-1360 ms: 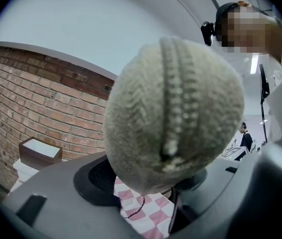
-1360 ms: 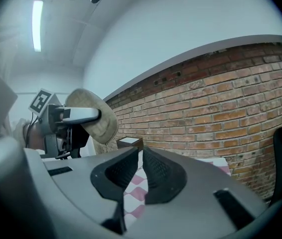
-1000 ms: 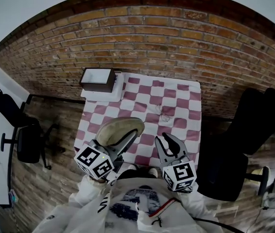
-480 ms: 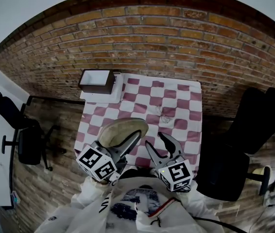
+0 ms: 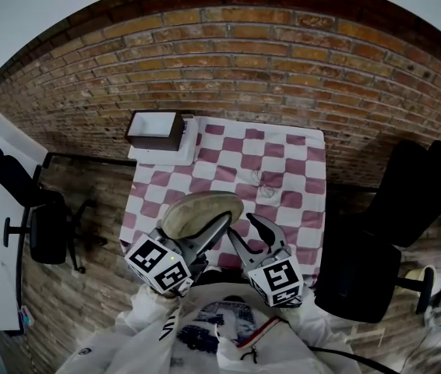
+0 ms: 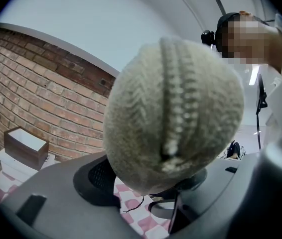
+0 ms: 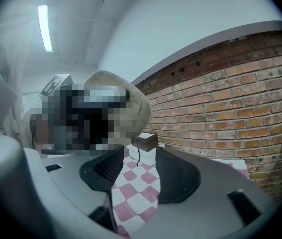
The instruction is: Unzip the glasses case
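Holding the glasses case [image 5: 201, 211] tight over the table's [image 5: 291, 170] near edge, the left gripper [image 5: 213, 228] should not wobble. The right gripper [image 5: 242, 226], just beside it, has just been opening and holds nothing. I think it must pinch the zip [image 6: 175, 98] at its end and pull along it.

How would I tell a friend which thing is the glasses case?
Find the pink-and-white checked tablecloth before the brick wall. Over its near side the left claw holds the glasses case: a rounded beige fabric pod with a zip, unlike the square brown box at the far corner.
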Demonstrator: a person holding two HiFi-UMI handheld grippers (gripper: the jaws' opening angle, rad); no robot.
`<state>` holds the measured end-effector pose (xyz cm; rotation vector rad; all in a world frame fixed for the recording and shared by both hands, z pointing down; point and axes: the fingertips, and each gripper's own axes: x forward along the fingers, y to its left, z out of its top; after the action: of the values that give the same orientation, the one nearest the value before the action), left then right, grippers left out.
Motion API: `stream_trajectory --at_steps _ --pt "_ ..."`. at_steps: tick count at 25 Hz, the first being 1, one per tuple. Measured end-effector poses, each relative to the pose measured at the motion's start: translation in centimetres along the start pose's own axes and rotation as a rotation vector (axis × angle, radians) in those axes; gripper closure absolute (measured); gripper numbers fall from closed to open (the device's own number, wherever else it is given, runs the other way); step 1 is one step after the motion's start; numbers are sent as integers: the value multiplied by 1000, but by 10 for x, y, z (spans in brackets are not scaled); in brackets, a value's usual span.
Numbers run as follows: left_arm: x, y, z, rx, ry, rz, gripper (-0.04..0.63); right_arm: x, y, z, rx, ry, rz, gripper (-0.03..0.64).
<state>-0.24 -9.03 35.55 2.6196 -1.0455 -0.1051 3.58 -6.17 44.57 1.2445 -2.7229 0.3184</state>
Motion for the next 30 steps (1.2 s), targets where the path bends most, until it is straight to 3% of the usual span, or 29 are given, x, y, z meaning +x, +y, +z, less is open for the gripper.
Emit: stream_trajectory --at_steps 15,30 --pt "4 -7 -3 -44 12 -41 305 11 5 2 -6 4 25 417" --pt "6 -10 -1 -73 6 -56 305 12 2 4 -18 -25 30 524"
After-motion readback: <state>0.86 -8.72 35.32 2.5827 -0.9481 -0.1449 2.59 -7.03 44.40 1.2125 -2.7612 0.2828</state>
